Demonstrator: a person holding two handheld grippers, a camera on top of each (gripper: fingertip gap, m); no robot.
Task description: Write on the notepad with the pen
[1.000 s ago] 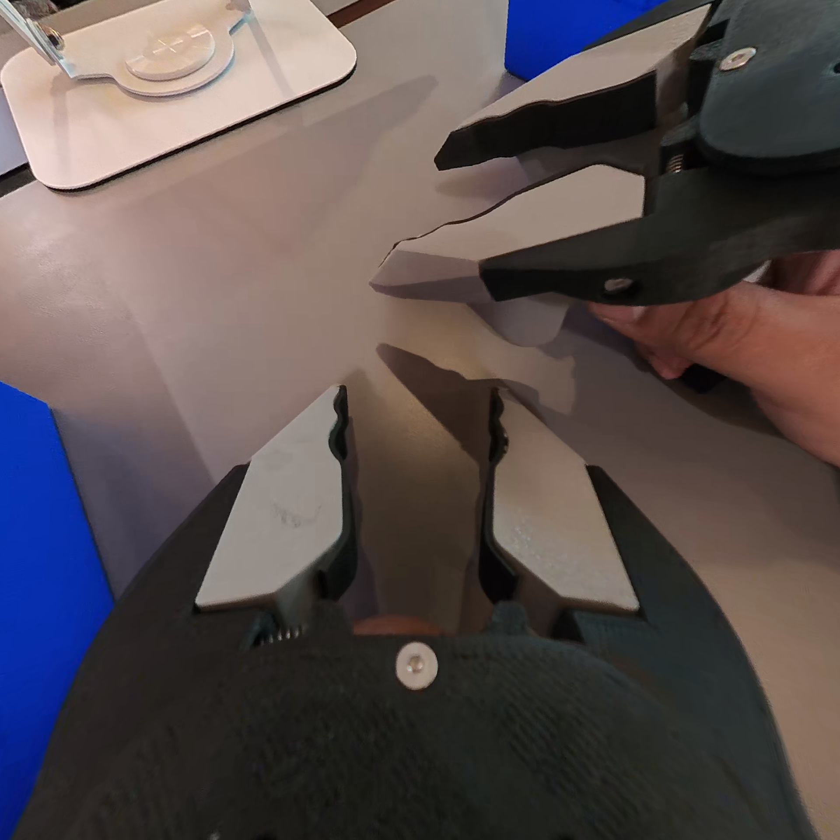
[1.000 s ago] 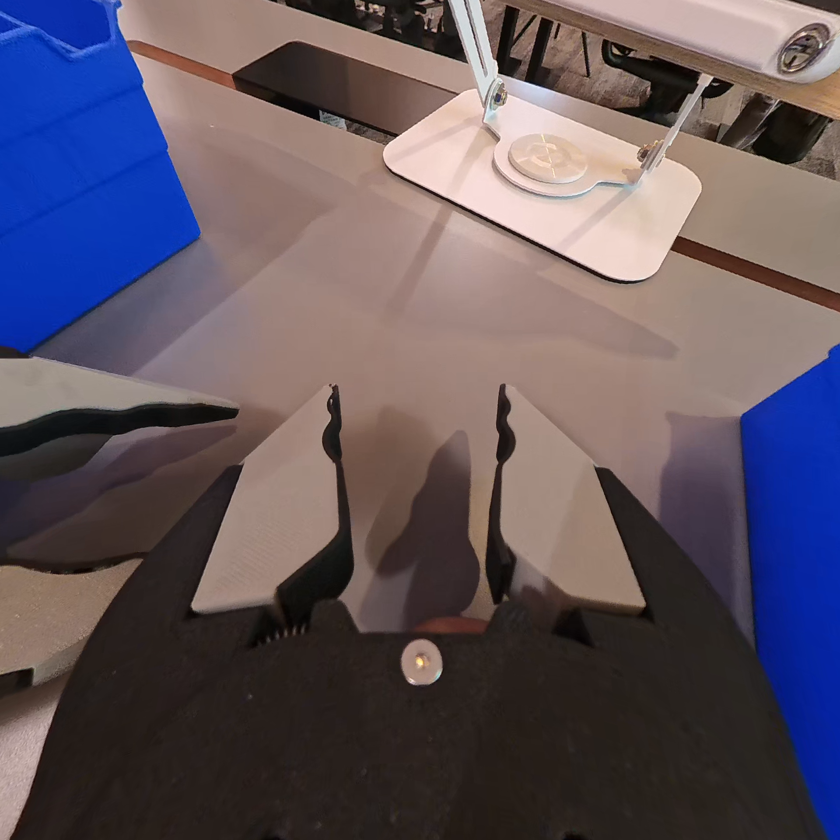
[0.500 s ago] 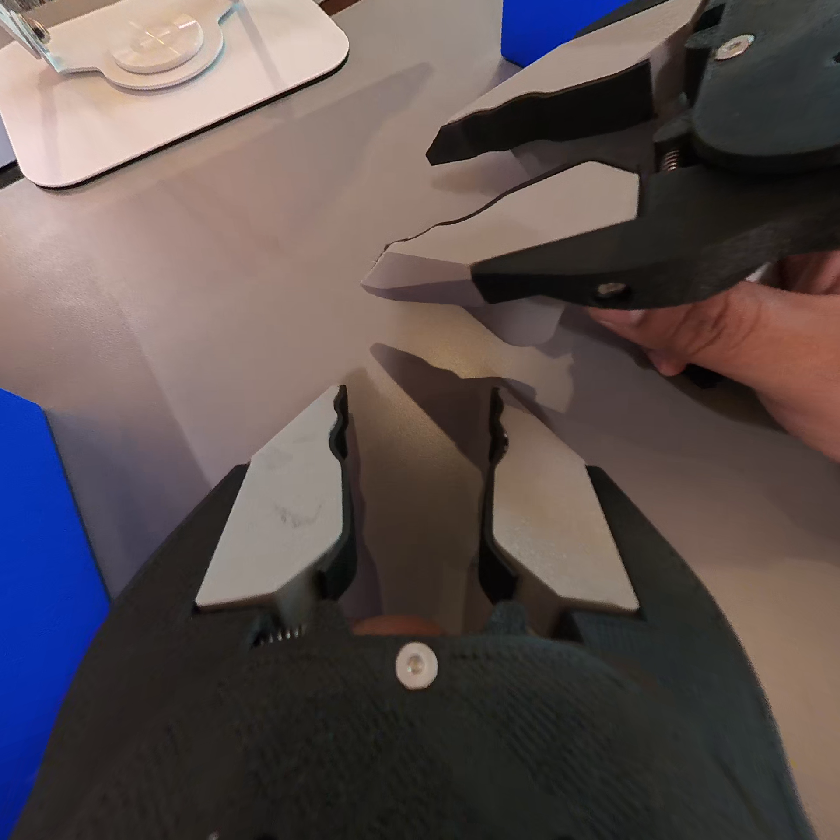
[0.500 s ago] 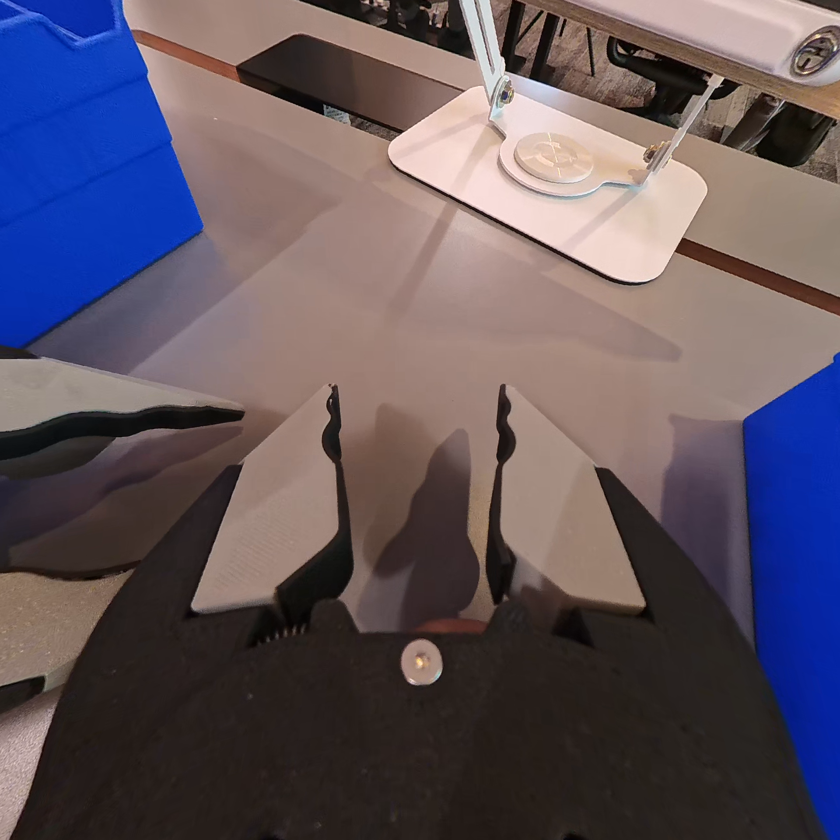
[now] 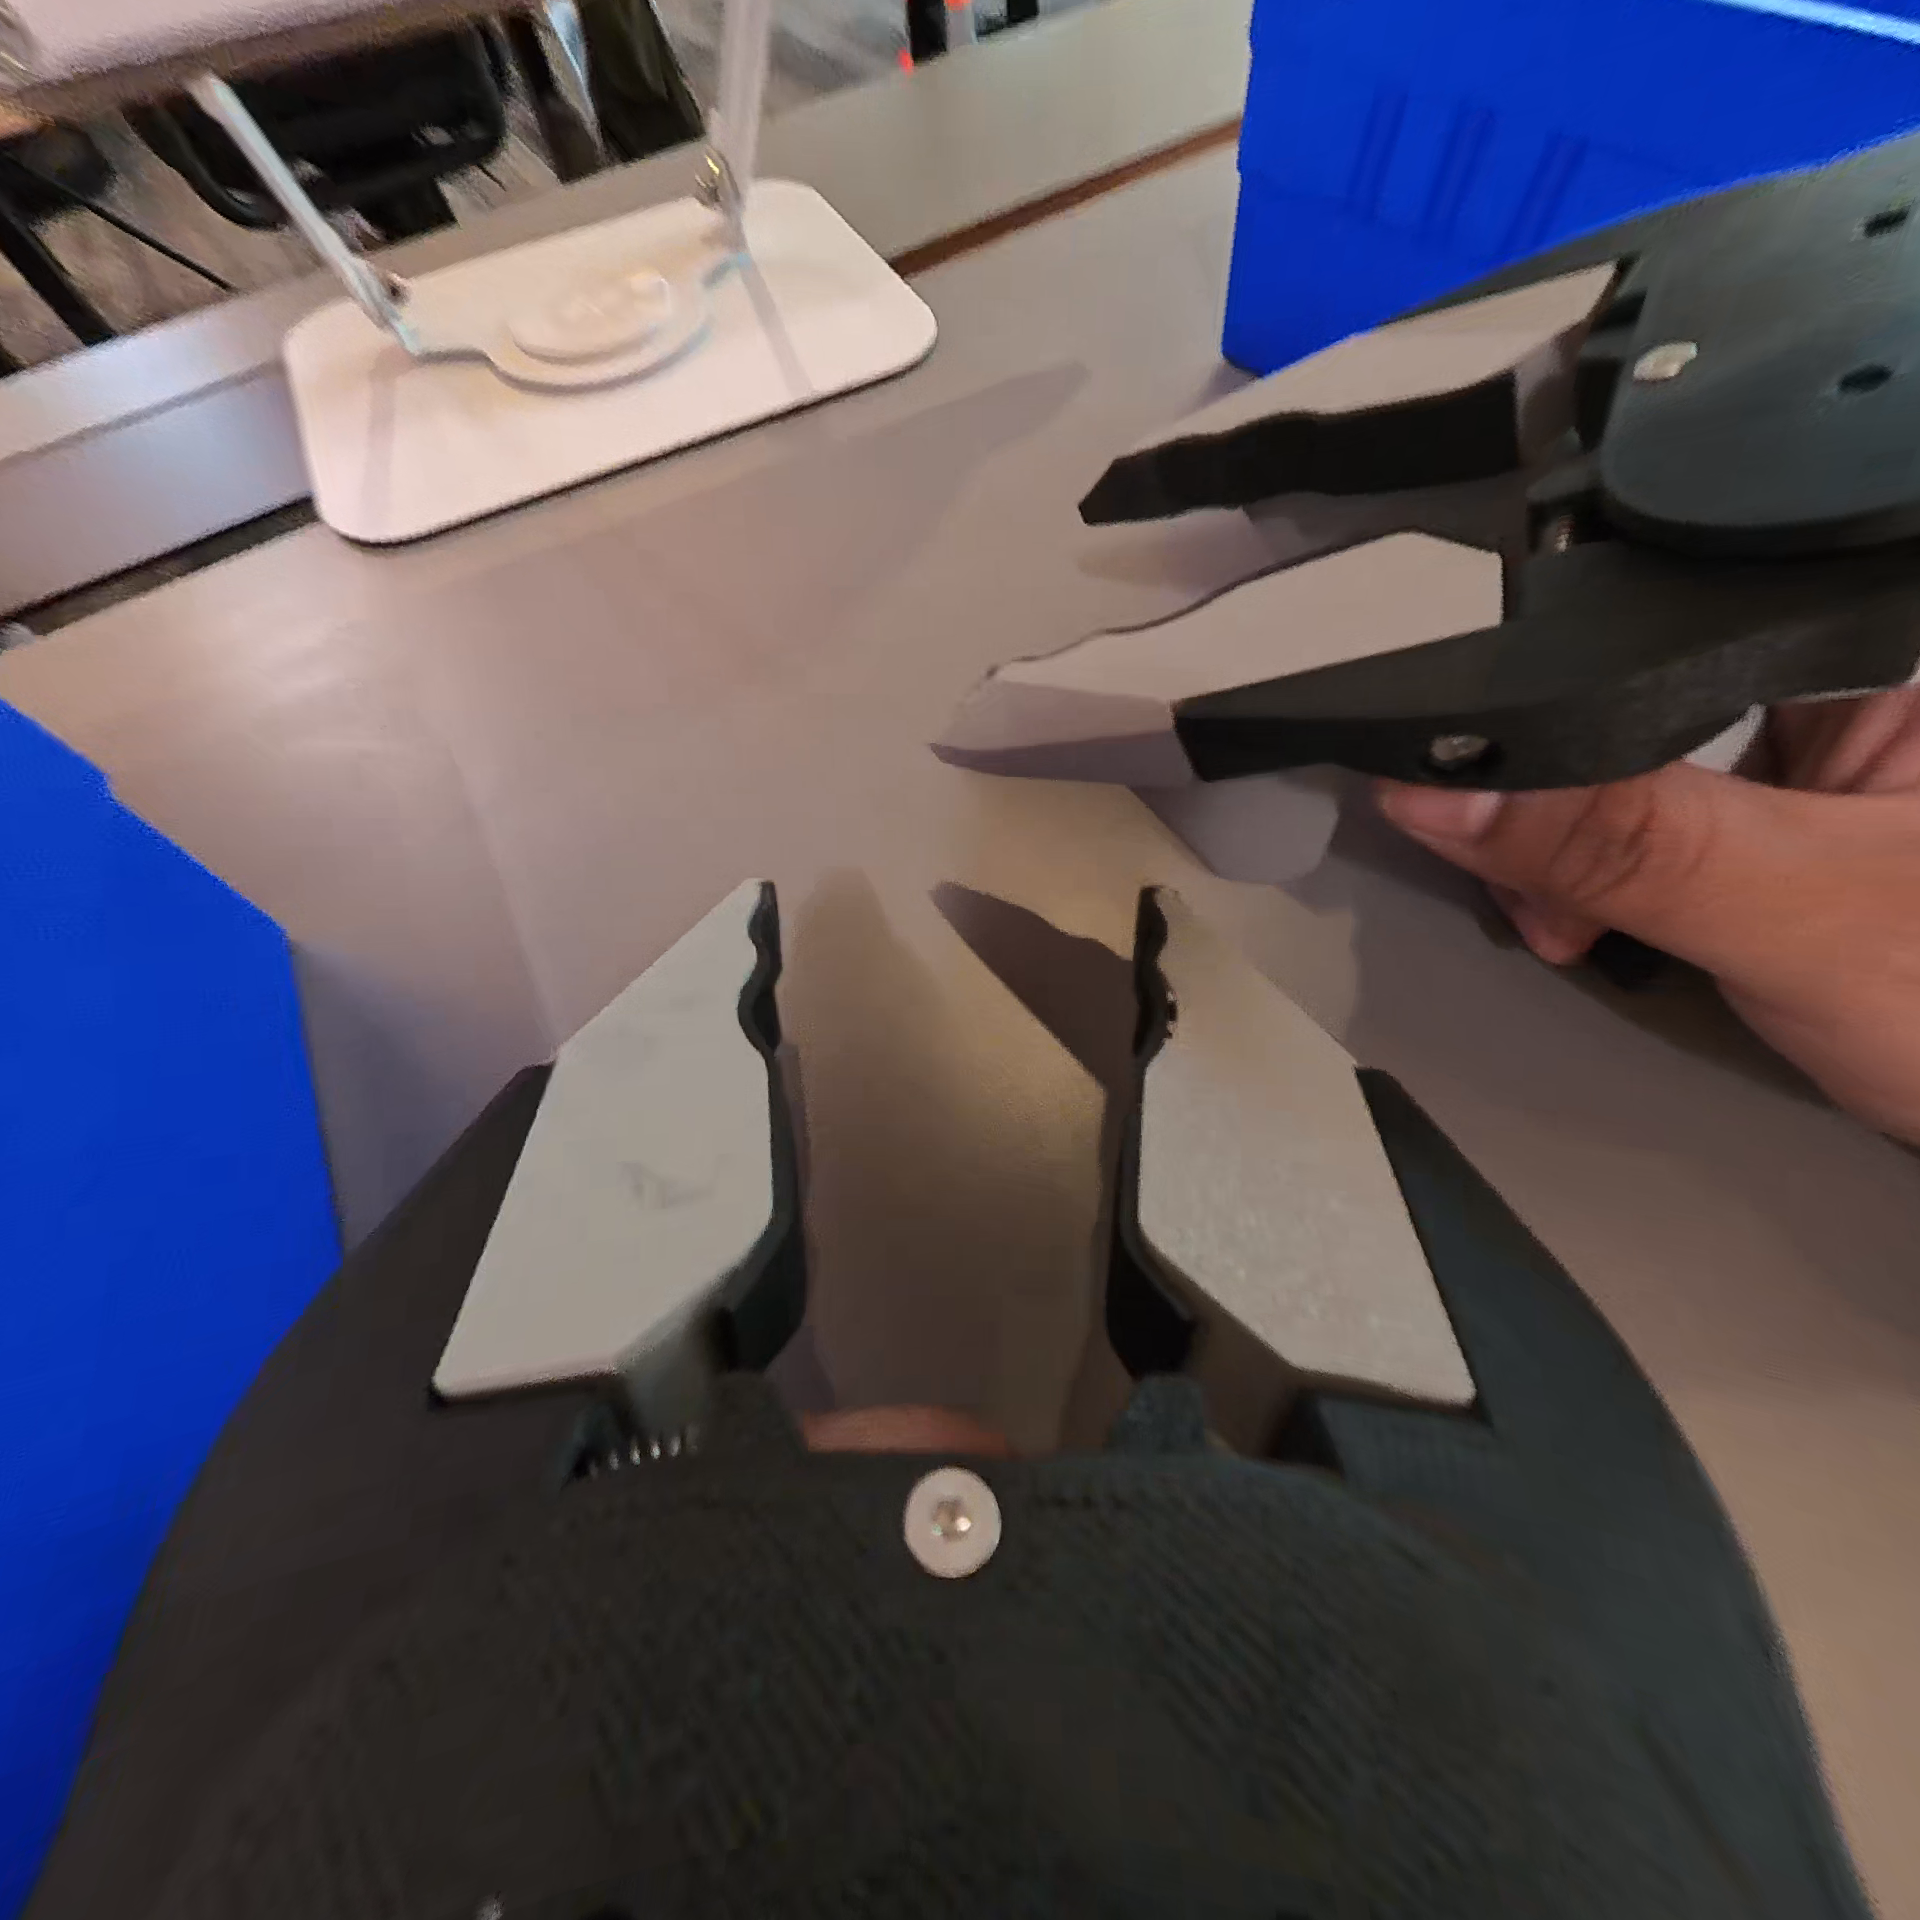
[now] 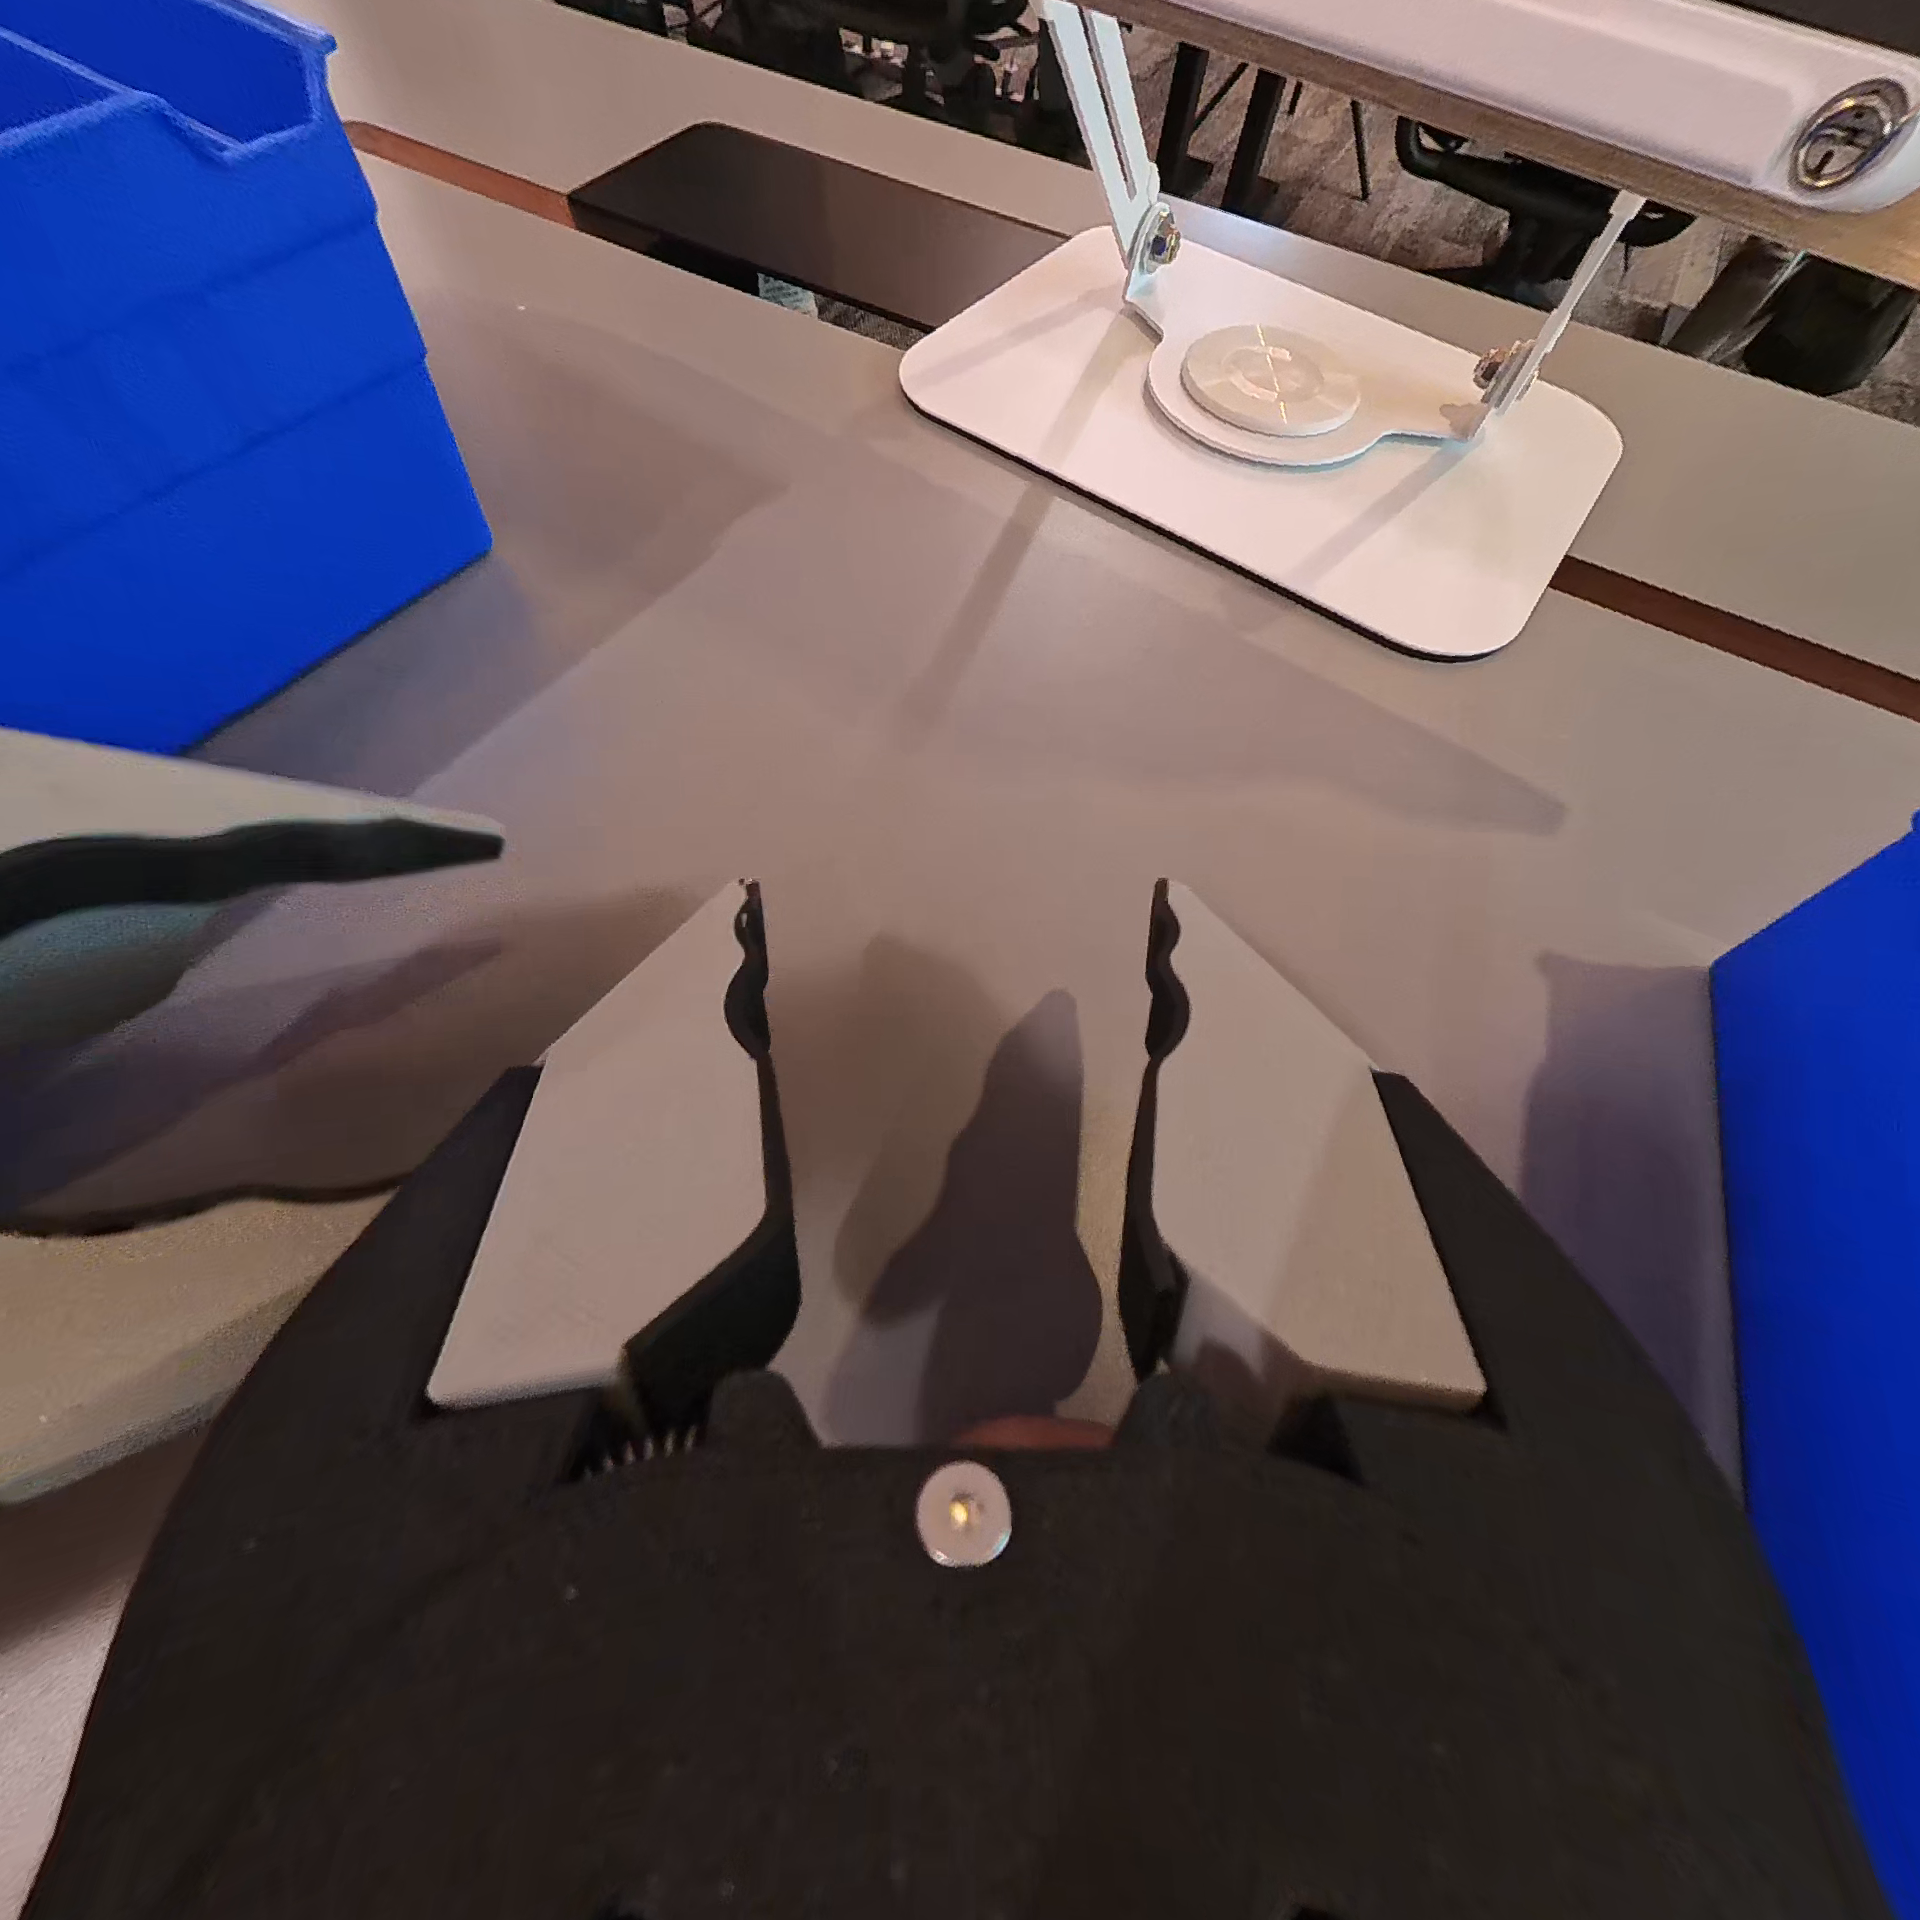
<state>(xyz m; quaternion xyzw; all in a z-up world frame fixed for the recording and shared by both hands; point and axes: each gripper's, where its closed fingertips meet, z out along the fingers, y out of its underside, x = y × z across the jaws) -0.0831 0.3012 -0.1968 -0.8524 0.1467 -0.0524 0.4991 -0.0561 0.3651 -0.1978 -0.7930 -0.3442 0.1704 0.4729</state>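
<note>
With both the left gripper [image 5: 956, 894] and the right gripper [image 6: 954, 888] holding their jaws wide and empty over the bare worktop [image 6: 1039, 727], the task seems not yet started, so the next move needs first to find the pen and notepad, which no view shows.

Left hand-held gripper [image 5: 956, 904]: textured black body, grey wedge fingers [image 5: 623, 1164], wavy black inner pads, silver screw, small spring.
Right hand-held gripper [image 6: 954, 894]: same build.
</note>
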